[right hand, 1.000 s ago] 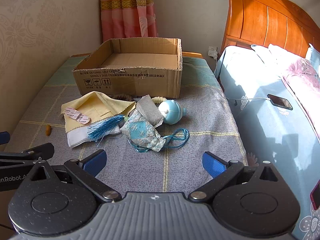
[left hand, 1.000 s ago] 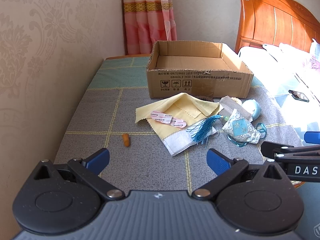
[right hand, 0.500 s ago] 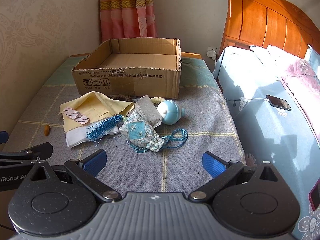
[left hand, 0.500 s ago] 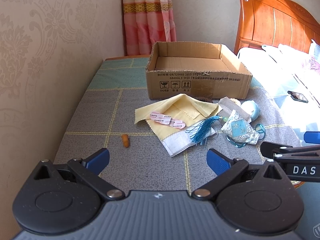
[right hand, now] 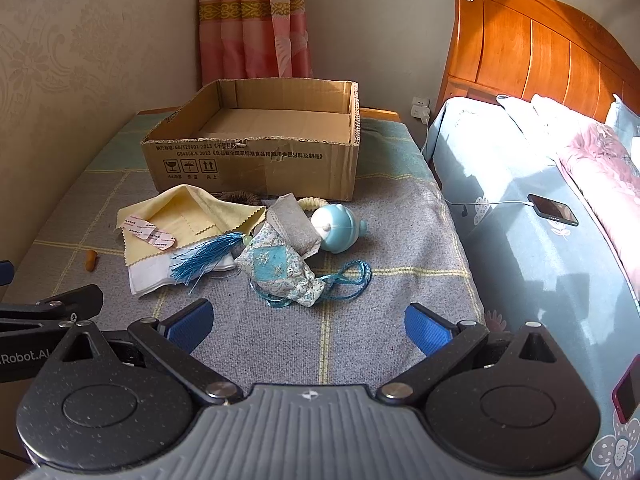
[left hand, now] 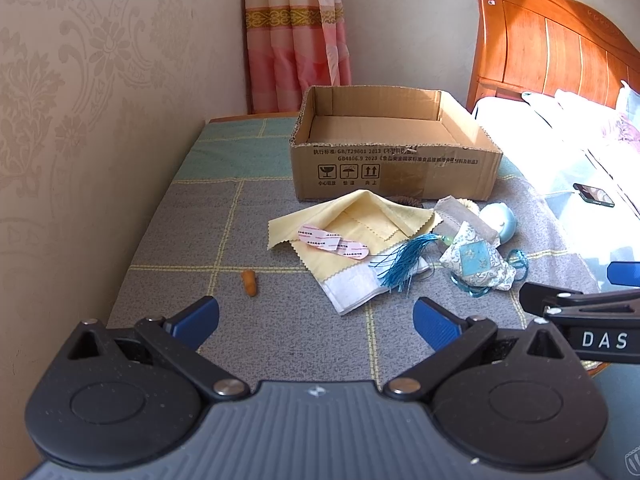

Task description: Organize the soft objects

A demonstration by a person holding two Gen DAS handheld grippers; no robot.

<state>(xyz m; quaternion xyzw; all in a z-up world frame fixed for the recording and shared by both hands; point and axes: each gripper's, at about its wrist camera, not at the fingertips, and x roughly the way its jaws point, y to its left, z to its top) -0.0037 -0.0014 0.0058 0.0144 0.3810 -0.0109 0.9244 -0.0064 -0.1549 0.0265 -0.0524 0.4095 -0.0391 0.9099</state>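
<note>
You held the left gripper (left hand: 316, 314) low over the near edge of the grey checked cover (left hand: 280, 332), level, pointing at the cardboard box (left hand: 394, 168). Its blue pads (left hand: 196, 316) were spread wide, gripping nothing, touching nothing. The small orange piece (left hand: 249, 282) lay alone on the cover just ahead of the left pad.

Further right, the soft pile sat in front of the box, none of it inside: yellow cloth (left hand: 360, 224) with pink strips (left hand: 334, 242) on top, white cloth (left hand: 356, 284) under its near corner, blue tassel (left hand: 404, 262) across both. Next came the patterned pouch (right hand: 280, 268) with a teal cord (right hand: 344, 284) looped beside it, a grey pouch (right hand: 294, 224) leaning on it, and a round blue toy (right hand: 338, 228) touching the grey pouch.

You held the right gripper (right hand: 306, 326) beside the left one, same height, aimed at the patterned pouch. Its pads (right hand: 426, 326) were also fully apart and empty. A phone (right hand: 554, 210) lay on the bed (right hand: 520, 248), far right.
</note>
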